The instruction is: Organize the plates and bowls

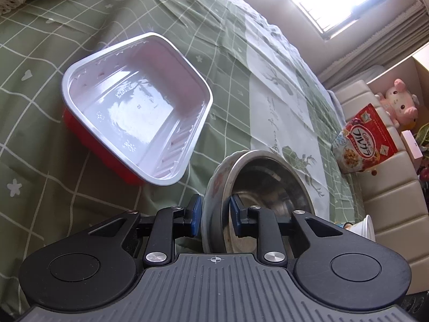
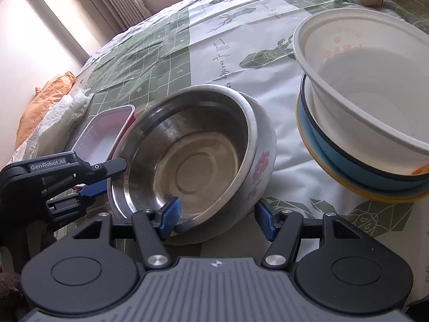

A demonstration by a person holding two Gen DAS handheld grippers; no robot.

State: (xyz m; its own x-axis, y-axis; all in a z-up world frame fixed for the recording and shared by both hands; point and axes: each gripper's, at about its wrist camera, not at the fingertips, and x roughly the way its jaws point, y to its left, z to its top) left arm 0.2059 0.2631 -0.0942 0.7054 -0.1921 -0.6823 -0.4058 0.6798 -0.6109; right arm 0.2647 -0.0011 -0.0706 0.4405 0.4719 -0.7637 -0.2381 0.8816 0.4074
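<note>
Left tongs clamp the rim of the steel-lined bowl, one blue pad outside the wall, one inside. The bowl has a white outer shell with red flowers and sits on the green grid tablecloth of the counter. In the right wrist view the same bowl is seen from the other side, with the left tongs coming in at its left rim.

Right tongs stand open around the near side of the bowl: left pad inside the rim, right pad outside and clear of the wall (no contact visible on that side), so nothing is gripped.

Red tray with white inside lies on the cloth just beyond and left of the bowl, empty. Right of the bowl is a stack: white bowl nested in a blue bowl on a yellow plate, apart from the steel bowl.

Background: cereal bag, pink plush toy on a beige cushioned seat, window above.
</note>
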